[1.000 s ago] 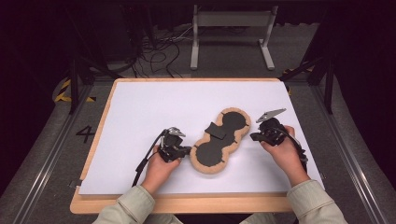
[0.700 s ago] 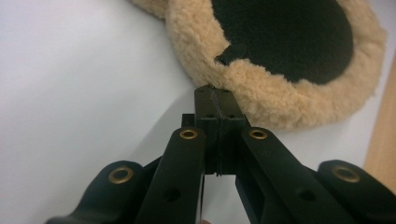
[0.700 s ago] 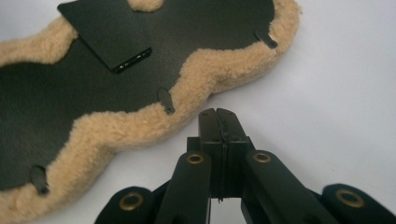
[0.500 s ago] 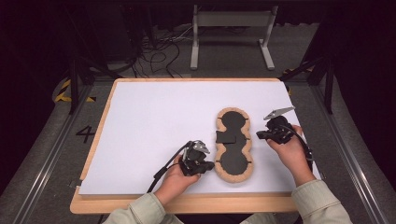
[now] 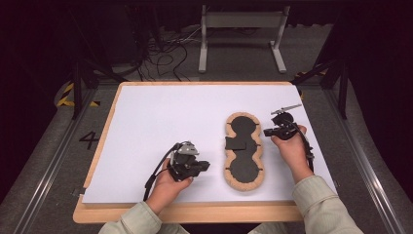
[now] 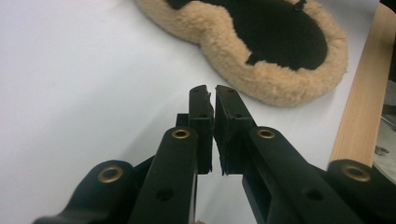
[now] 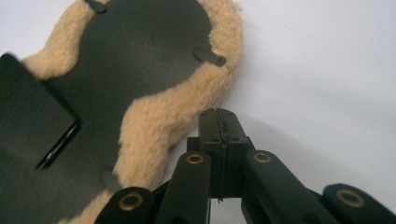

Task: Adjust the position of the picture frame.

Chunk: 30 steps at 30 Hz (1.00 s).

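Note:
A figure-eight pad (image 5: pixel 243 168) with a tan fleece rim and a black middle lies on the white board (image 5: pixel 160 117), its long axis pointing away from me. A small black flap (image 5: pixel 237 142) crosses its waist. My left gripper (image 5: pixel 206 165) rests on the board just left of the pad's near lobe, apart from it. In the left gripper view its jaws (image 6: pixel 214 91) are shut with nothing between them, and the pad (image 6: pixel 280 37) lies ahead. My right gripper (image 5: pixel 267 131) sits at the pad's right side near the waist. It (image 7: pixel 219 114) is shut and empty, beside the fleece (image 7: pixel 159 121).
The board lies on a wooden tabletop whose near edge (image 5: pixel 195 212) shows below it. Bare board stretches to the left and far side. Beyond the table stand a metal frame (image 5: pixel 238 29) and loose cables (image 5: pixel 165 48) on the floor.
The pad swung from a tilt to straight, its near end pushed right by the left gripper, which then drew back slightly left. The right hand barely moved.

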{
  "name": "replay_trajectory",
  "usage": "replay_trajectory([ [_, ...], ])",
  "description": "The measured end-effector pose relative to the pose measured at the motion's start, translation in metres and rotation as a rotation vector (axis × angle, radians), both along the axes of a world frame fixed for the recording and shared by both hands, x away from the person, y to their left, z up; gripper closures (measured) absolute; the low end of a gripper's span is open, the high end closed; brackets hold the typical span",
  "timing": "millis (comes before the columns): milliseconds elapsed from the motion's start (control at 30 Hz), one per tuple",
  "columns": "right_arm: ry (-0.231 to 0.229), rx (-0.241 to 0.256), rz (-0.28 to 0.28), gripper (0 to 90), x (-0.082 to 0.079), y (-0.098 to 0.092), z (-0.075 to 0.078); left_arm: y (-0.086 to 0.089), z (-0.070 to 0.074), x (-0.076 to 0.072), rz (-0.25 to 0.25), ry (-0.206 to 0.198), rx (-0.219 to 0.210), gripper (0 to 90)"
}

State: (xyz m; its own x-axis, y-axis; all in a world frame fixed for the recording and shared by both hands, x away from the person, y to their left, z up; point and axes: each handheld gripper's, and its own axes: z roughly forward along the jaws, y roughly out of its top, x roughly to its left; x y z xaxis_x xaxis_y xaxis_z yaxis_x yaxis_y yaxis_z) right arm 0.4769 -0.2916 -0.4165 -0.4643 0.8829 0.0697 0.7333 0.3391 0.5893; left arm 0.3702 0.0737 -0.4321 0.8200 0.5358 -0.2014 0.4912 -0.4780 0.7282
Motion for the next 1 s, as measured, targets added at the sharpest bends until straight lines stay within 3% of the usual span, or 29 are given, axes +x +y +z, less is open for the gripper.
replay_trajectory([
  [100, 0.003, 0.002, -0.025, 90.0, 0.006, -0.001, -0.003, 0.011, 0.003, 0.000, 0.030, -0.006, -0.020, 86.3],
  [233, -0.002, -0.032, -0.052, 90.0, 0.015, 0.003, -0.005, 0.031, 0.006, 0.000, 0.082, -0.019, -0.046, 85.4],
  [467, 0.027, -0.079, -0.036, 90.0, 0.027, 0.017, -0.008, 0.057, 0.007, -0.004, 0.142, -0.029, -0.067, 83.1],
  [733, 0.016, -0.081, 0.076, 90.0, 0.042, 0.054, -0.002, 0.077, 0.004, -0.007, 0.216, -0.034, -0.071, 82.3],
  [767, 0.012, -0.082, 0.114, 90.0, 0.046, 0.070, -0.002, 0.082, 0.004, -0.008, 0.224, -0.027, -0.073, 82.3],
  [1000, 0.004, -0.077, 0.236, 90.0, 0.049, 0.120, -0.004, 0.098, 0.004, -0.011, 0.274, -0.038, -0.084, 81.9],
])
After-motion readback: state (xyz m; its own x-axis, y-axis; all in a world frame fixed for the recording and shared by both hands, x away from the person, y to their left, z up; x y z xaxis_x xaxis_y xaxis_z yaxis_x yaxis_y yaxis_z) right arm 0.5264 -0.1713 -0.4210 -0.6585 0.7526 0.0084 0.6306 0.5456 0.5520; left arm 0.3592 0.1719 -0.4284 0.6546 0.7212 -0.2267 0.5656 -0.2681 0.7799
